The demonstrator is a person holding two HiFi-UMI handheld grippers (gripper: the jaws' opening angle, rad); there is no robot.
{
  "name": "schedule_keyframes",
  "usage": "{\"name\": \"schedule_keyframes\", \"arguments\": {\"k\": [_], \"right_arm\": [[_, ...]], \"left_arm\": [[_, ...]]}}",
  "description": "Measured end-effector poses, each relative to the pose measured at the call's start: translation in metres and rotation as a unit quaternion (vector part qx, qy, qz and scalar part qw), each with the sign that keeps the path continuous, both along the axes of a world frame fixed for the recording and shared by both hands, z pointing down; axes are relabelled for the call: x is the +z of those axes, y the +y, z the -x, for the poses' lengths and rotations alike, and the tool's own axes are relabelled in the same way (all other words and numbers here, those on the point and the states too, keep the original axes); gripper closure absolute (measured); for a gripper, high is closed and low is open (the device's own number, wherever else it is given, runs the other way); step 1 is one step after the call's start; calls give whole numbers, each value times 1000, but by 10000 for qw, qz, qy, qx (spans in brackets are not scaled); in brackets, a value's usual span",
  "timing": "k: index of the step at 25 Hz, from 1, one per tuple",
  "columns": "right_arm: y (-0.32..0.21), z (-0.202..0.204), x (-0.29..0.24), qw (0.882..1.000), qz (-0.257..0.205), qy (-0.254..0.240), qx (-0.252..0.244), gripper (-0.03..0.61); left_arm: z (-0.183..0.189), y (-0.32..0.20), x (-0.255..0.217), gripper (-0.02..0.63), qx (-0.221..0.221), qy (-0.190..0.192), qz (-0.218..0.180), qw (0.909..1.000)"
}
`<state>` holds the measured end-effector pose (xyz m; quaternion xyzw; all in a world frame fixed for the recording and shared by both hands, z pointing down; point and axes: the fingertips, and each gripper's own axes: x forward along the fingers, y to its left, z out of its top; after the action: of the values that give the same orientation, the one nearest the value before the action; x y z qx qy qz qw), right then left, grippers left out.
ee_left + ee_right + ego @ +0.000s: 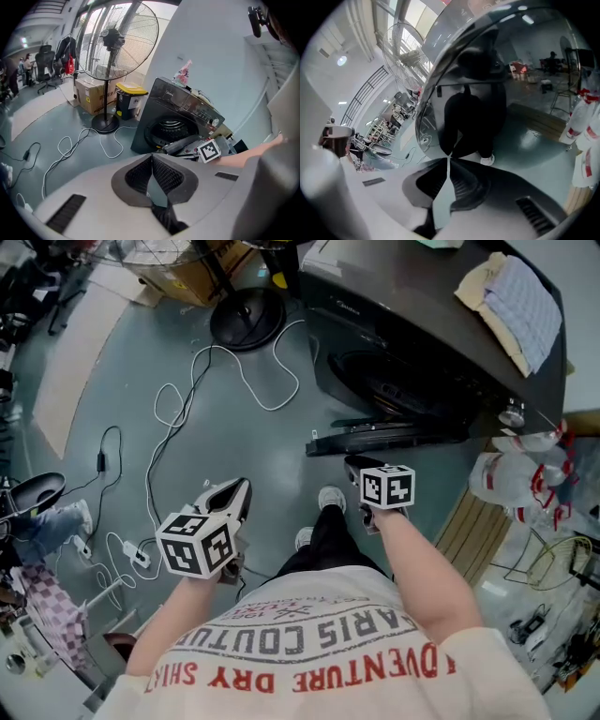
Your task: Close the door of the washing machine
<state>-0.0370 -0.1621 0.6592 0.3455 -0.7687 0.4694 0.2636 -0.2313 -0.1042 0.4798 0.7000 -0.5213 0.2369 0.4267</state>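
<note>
My right gripper [449, 158], clenched on nothing, sits close up to the door [389, 439] swung open in front of the washing machine [412, 362], set, I judge, to push rather than grip, while my left gripper [151, 157], likewise clenched empty, hangs farther from the machine.

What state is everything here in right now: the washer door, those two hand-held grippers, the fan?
washing machine door, open, swung out from the front.
left gripper, shut, nothing in it.
right gripper, shut, empty, close up to the door glass.
fan, upright on its stand; running or not, cannot tell.
cloths, lying on top of the washing machine.
</note>
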Motion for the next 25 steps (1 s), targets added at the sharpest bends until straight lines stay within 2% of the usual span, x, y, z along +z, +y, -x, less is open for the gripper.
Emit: {"name": "schedule_keyframes", "arguments": {"k": [10,17,25], "right_arm": [[-55,1,-5,9998,-136,-133,-110,550],[-90,-7,-11,9992,-294,-106,-231,552],[-127,-17,-19,9988,-424,-107,231,554]], "left_arm": [[-3,-40,-2,583,-235,-33,-48,9997],[-15,-73,-10,583,-227,60,-326,9992],[-19,-100,-8,583,-29,232,-376,9990]]}}
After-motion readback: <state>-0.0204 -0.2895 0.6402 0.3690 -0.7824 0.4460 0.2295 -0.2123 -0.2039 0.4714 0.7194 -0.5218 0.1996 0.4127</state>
